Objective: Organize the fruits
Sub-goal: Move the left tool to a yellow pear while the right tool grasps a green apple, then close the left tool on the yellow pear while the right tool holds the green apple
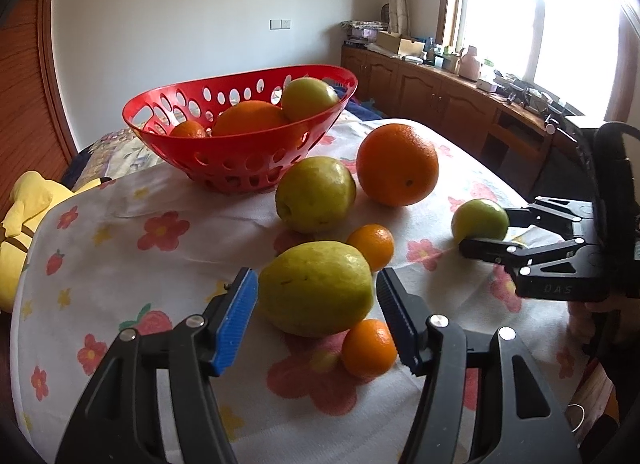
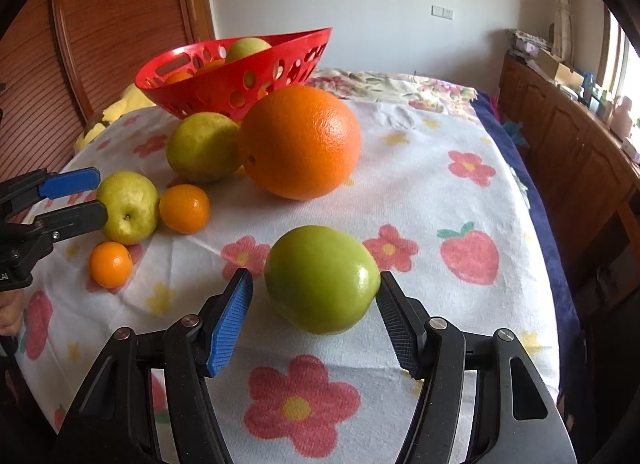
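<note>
A red perforated basket (image 1: 240, 160) at the back of the floral cloth holds a green fruit, a big orange and a small orange. My left gripper (image 1: 316, 288) is open, its pads on either side of a yellow-green fruit (image 1: 316, 288), not pressing it. Small oranges (image 1: 370, 348) (image 1: 372, 244) lie beside it. A second yellow-green fruit (image 1: 316, 194) and a large orange (image 1: 396, 164) lie behind. My right gripper (image 2: 316, 292) is open around a green apple (image 2: 320, 276), its right pad touching or nearly touching the fruit. The basket also shows in the right wrist view (image 2: 236, 76).
A yellow plush toy (image 1: 24, 232) lies off the cloth's left edge. Wooden cabinets (image 1: 440, 96) with clutter run under the window at right. A wooden panelled wall (image 2: 100, 32) stands behind the basket. The cloth (image 2: 440, 144) drops off at the right edge.
</note>
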Available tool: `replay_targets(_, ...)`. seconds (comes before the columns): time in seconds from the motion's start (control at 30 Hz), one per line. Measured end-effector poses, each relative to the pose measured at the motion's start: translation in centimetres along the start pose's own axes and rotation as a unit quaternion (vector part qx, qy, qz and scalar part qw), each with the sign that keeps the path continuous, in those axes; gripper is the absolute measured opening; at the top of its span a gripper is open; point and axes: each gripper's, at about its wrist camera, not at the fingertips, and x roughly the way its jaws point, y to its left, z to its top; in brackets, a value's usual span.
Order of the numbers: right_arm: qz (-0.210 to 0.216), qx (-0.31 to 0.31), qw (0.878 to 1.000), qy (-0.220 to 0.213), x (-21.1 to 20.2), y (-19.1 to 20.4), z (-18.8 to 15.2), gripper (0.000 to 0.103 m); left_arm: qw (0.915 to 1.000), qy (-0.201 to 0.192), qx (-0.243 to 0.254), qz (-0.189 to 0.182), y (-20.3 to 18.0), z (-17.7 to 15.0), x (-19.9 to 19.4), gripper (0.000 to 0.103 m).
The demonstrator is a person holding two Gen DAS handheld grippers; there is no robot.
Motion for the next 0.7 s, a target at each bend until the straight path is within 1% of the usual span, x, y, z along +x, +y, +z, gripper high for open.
replay_targets(0.03, -0.005, -0.001, 1.000, -0.001, 0.0, 0.0, 0.0, 0.057, 1.0000, 0.003, 0.001, -0.001, 0.0, 0.0, 0.2, 0.062)
replay_targets(0.07, -0.013, -0.006, 1.000, 0.000, 0.1, 0.1, 0.0, 0.057, 1.0000, 0.005, 0.002, -0.001, 0.0, 0.0, 0.4, 0.062)
replay_targets(0.17, -0.015, -0.013, 1.000, -0.001, 0.1, 0.3, -0.3, 0.057, 1.0000, 0.008, 0.005, 0.001, 0.0, 0.0, 0.7, 0.065)
replay_targets(0.47, 0.009, 0.002, 1.000, -0.015, -1.8, 0.7, -1.7, 0.057, 0.9998, 0.019, -0.002, -0.002, 0.3, -0.1, 1.7, 0.068)
replay_targets(0.7, 0.014, 0.005, 1.000, -0.019, -2.8, 1.8, -2.8, 0.057, 0.9999, 0.015, 0.000, -0.003, 0.4, -0.1, 1.9, 0.069)
